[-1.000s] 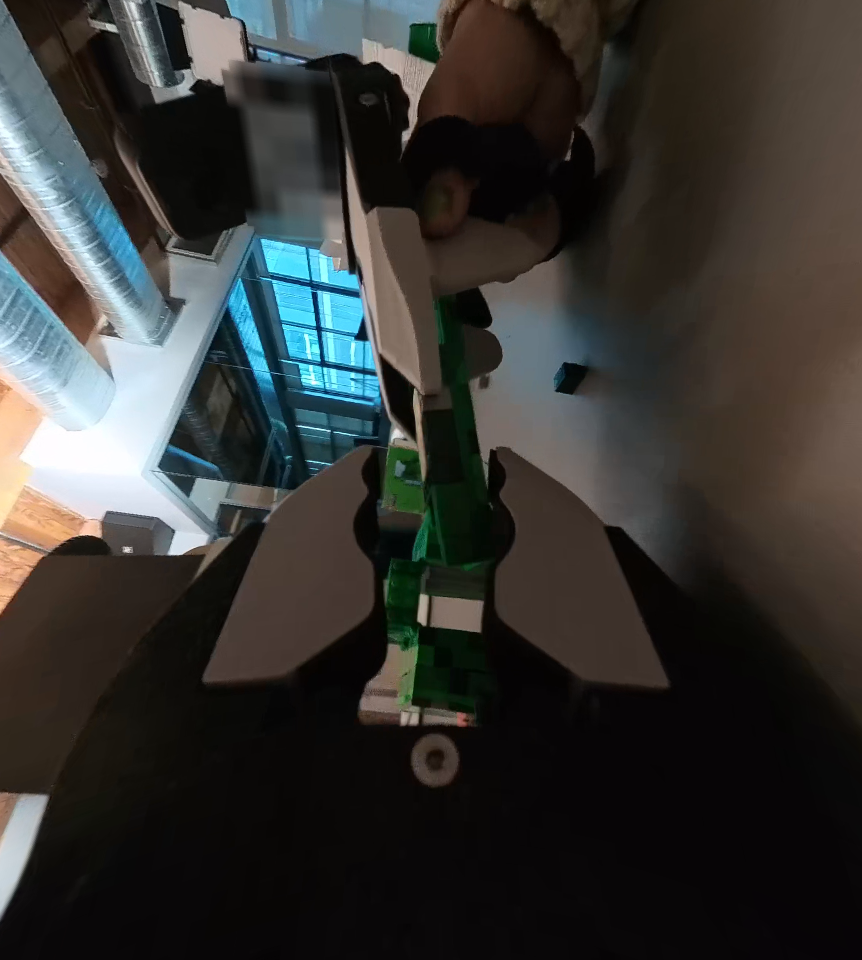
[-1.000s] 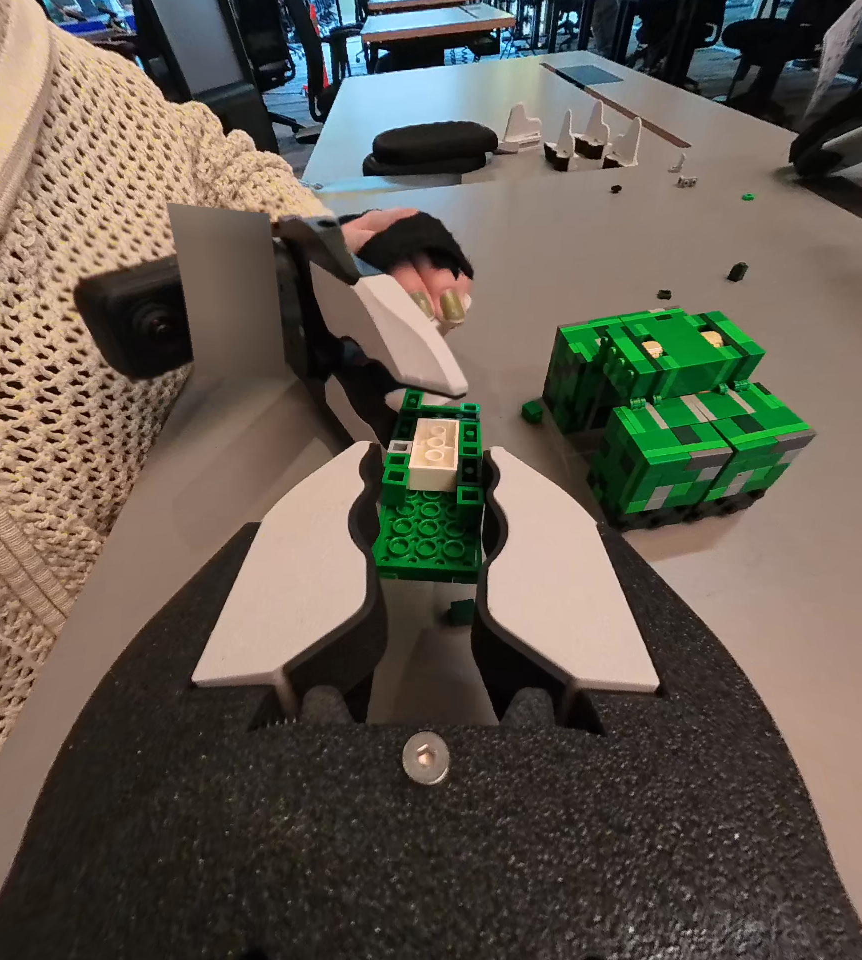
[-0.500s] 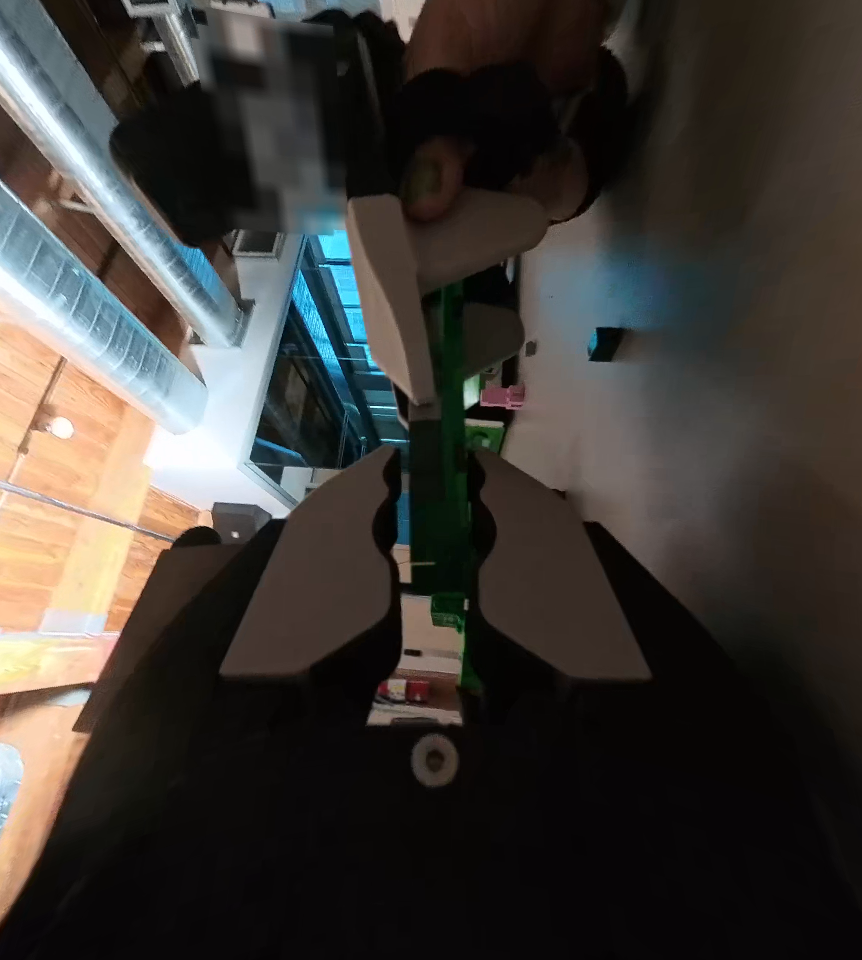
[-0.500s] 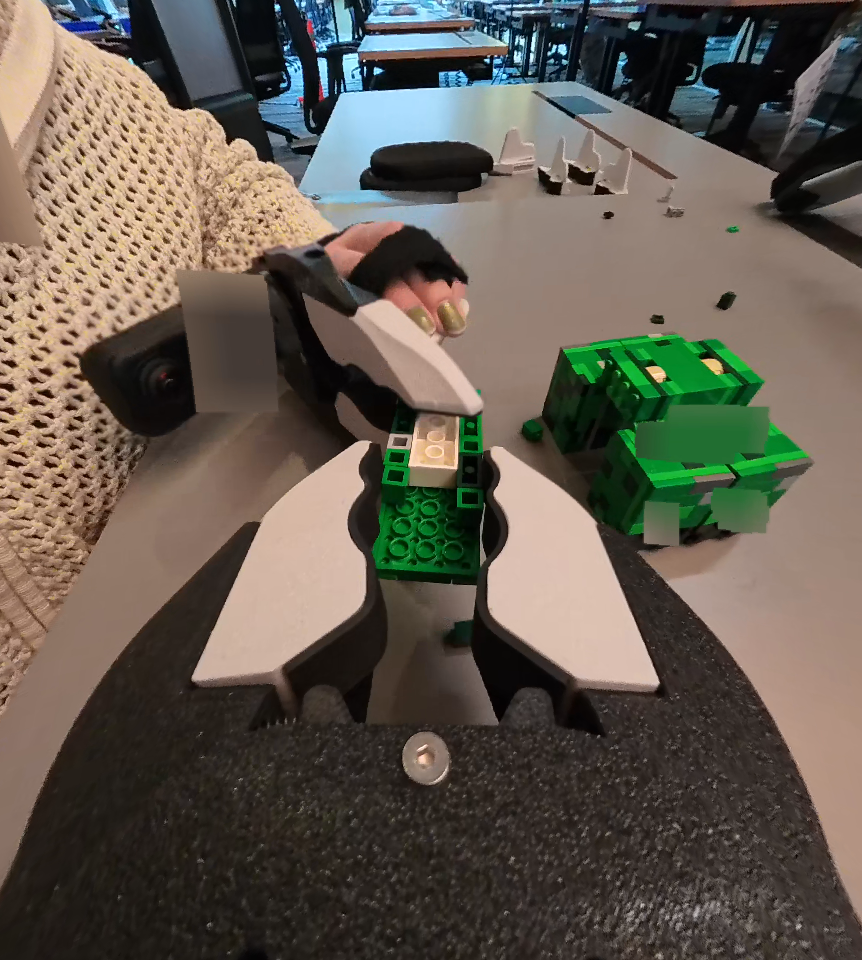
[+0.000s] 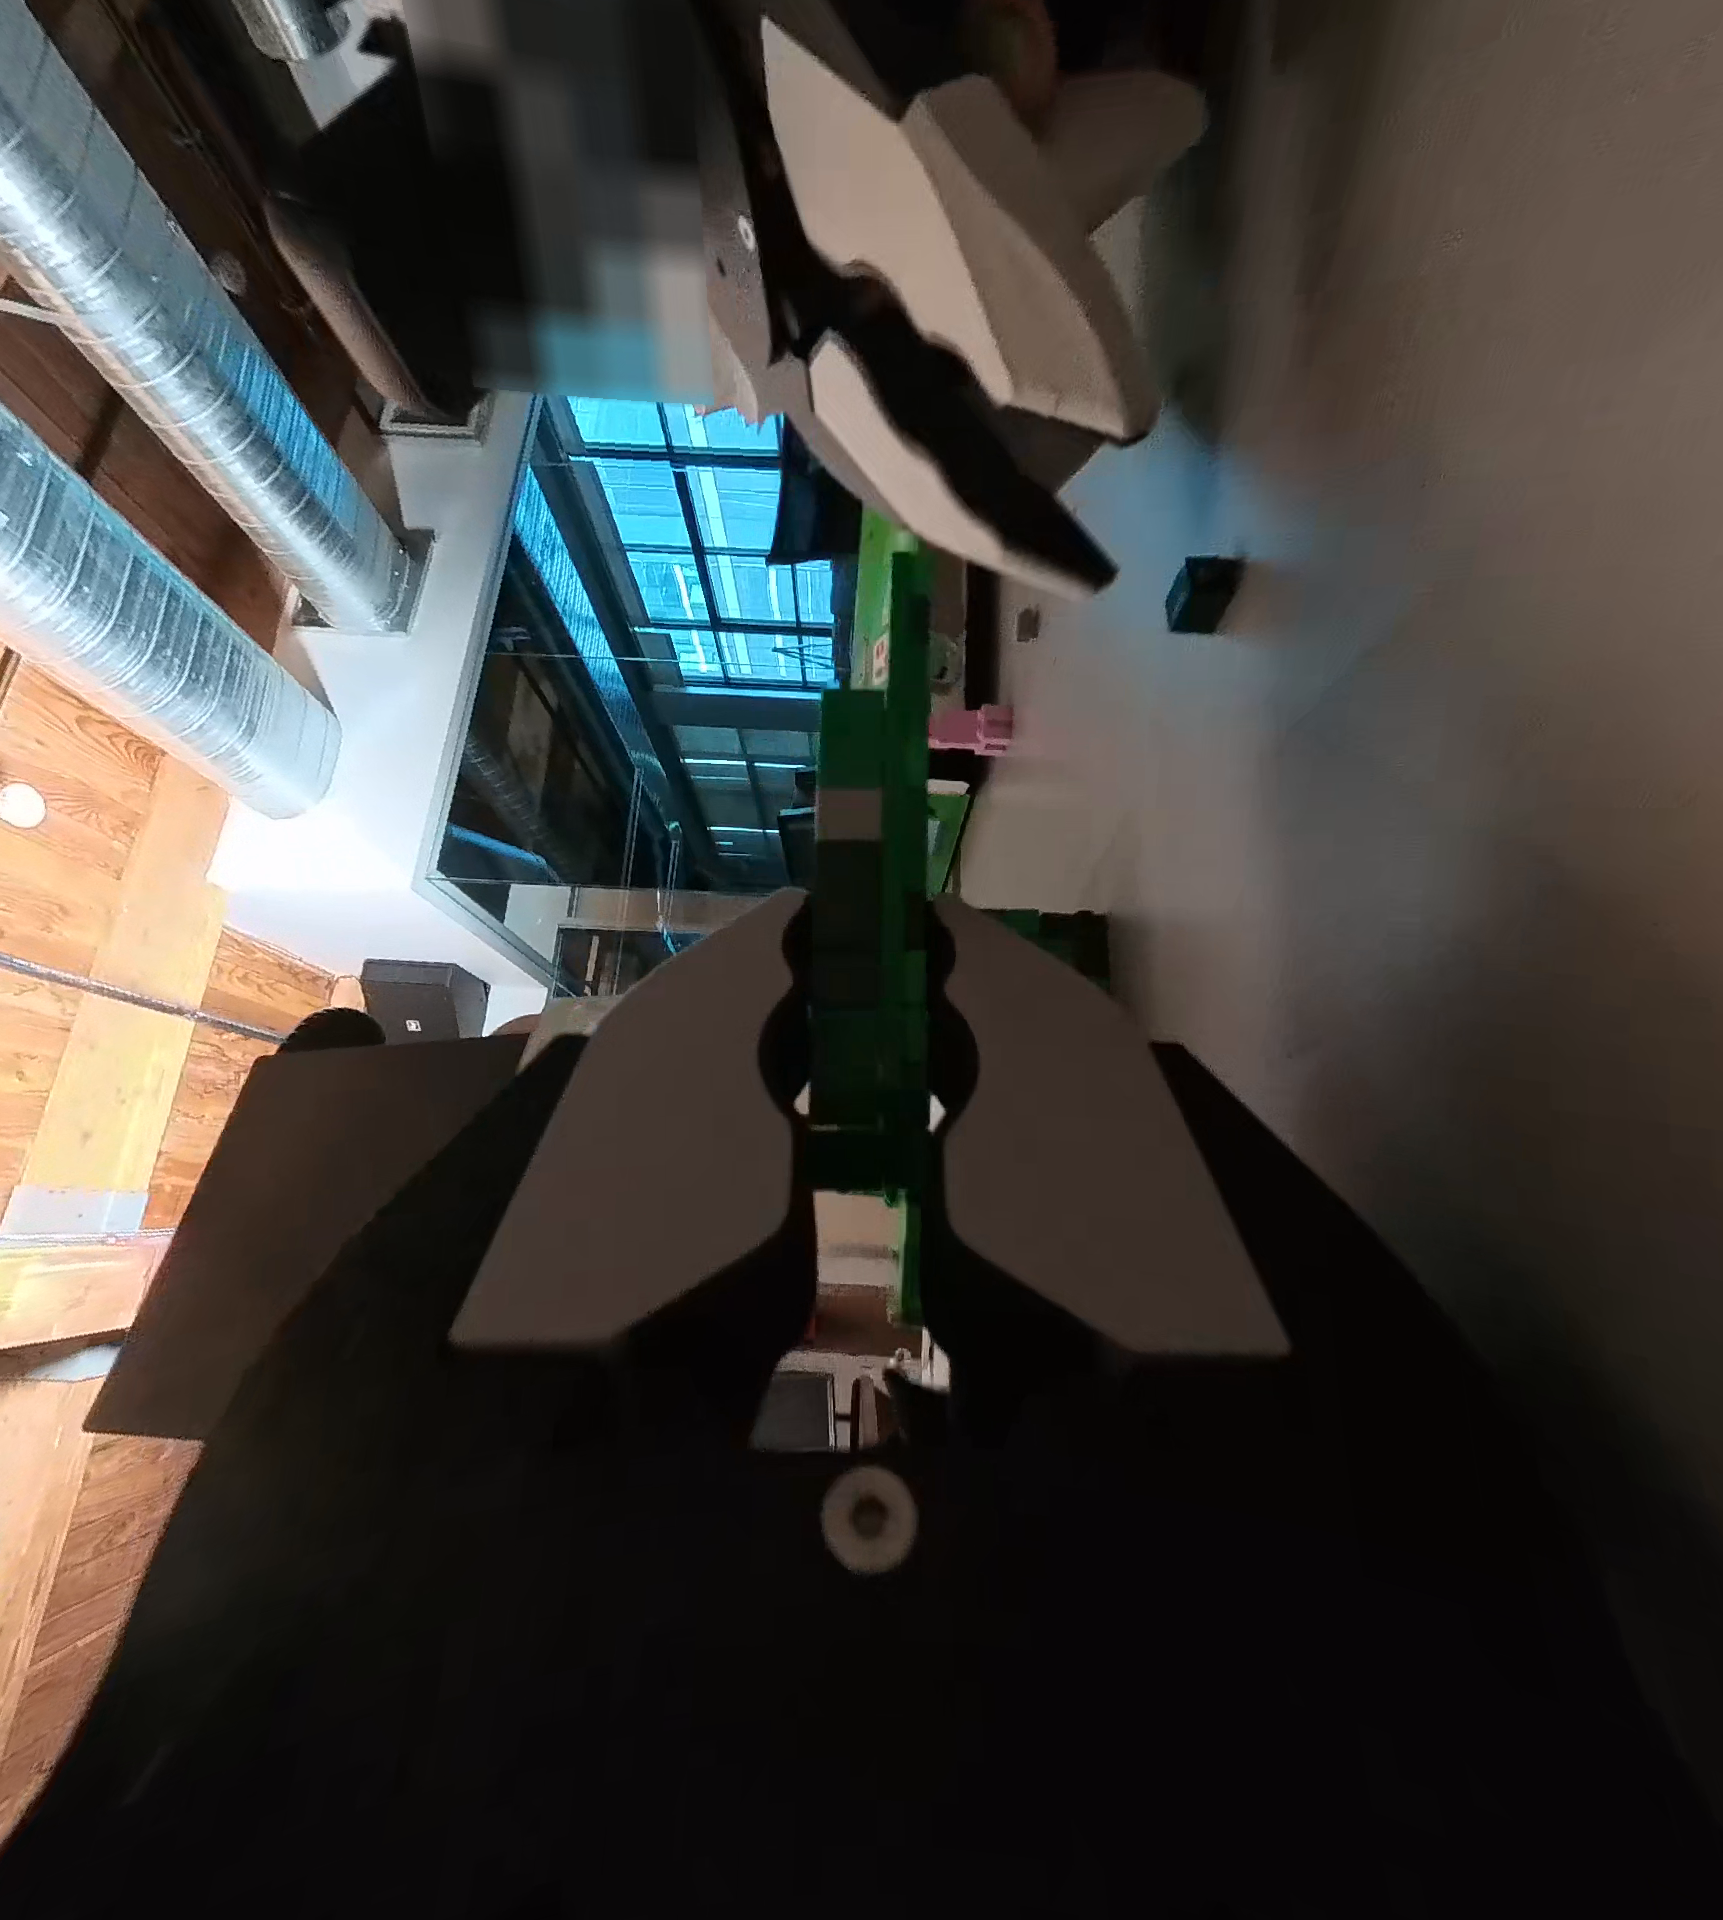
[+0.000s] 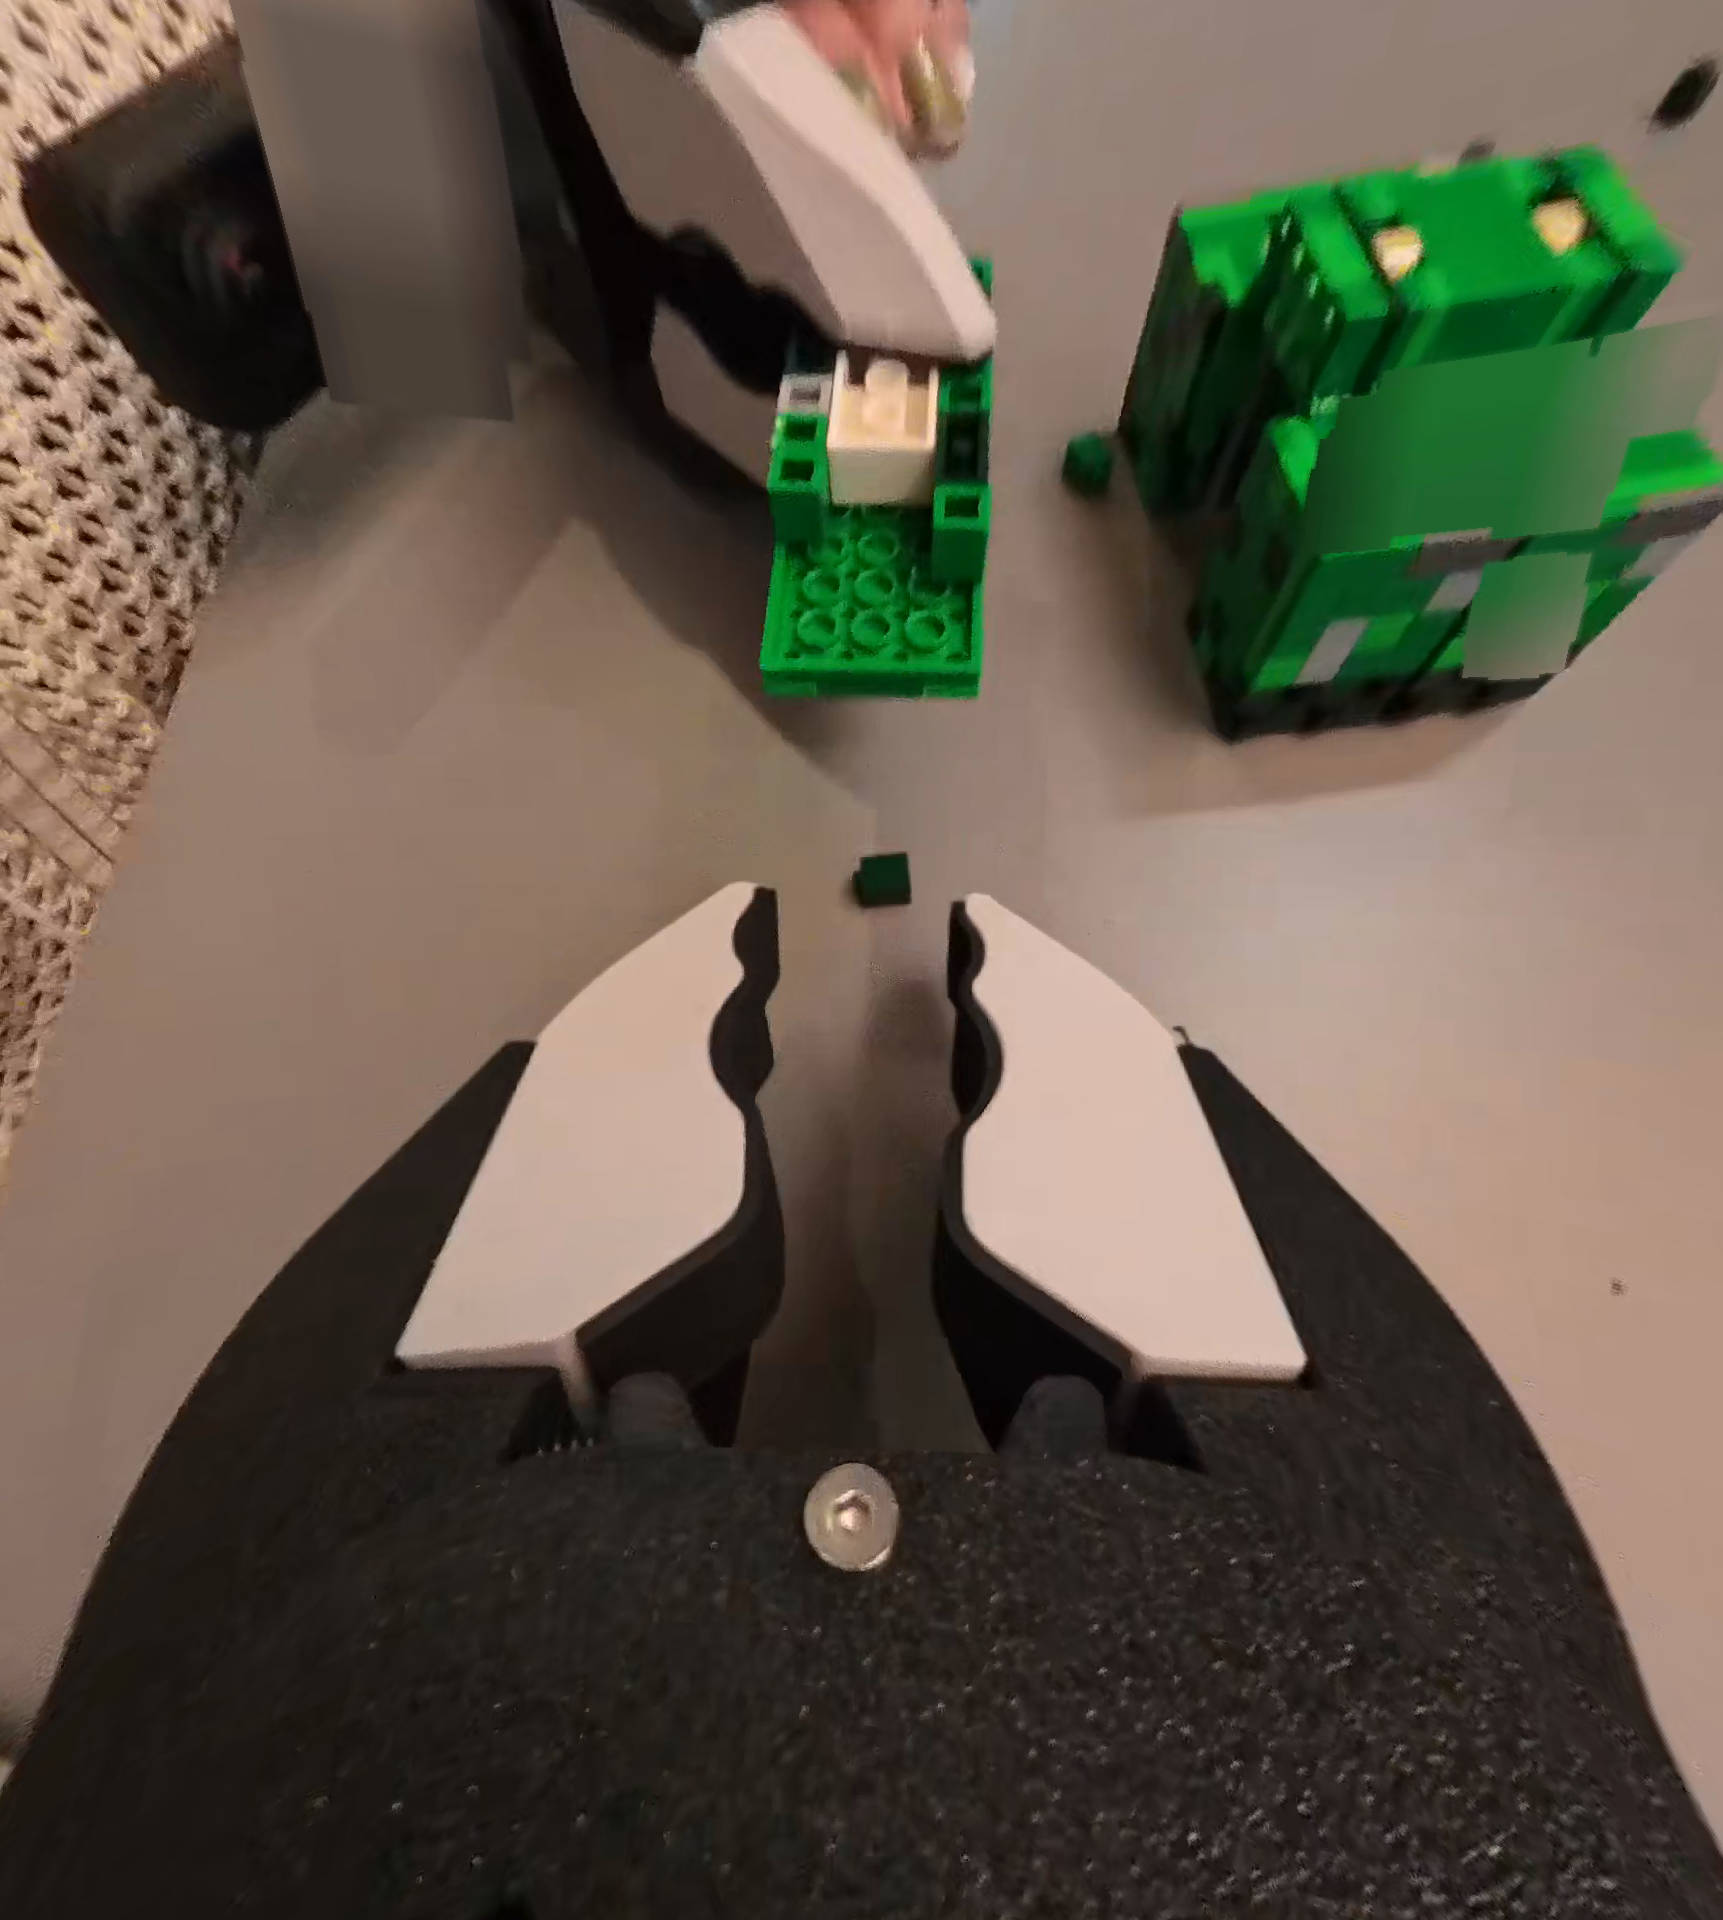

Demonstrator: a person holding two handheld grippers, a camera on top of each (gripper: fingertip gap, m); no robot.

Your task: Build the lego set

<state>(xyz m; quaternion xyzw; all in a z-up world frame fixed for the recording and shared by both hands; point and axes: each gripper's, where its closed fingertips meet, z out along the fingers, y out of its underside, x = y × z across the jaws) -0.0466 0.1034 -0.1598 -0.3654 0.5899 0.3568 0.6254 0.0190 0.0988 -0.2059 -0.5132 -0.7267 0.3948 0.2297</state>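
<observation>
My left gripper (image 5: 867, 920) is shut on a small green Lego assembly (image 5: 872, 997), seen edge-on between its jaws. In the right wrist view the same assembly (image 6: 872, 613) is a green studded plate with low green walls and a white brick (image 6: 883, 436) at its far end, and the left gripper's white finger (image 6: 836, 208) clamps that end. My right gripper (image 6: 862, 914) is open and empty, pulled back over the grey table (image 6: 1252, 987). A tiny dark green piece (image 6: 883, 881) lies just ahead of its tips. It also shows open in the left wrist view (image 5: 1096, 499).
A large built green block model (image 6: 1408, 468) stands on the table to the right of the assembly, with a small green piece (image 6: 1085, 483) beside it. A person's knit sleeve (image 6: 26, 623) fills the left. A loose dark piece (image 5: 1200, 608) and a pink piece (image 5: 971, 727) lie farther off. Some 8 cm of space lies between my two pairs of fingers. From my left tips it is roughly 7 cm to the small green piece (image 6: 1085, 483); from my right, 12 cm.
My right gripper has let go of the green assembly, opened and drawn back away from it. The left gripper still holds the assembly.
</observation>
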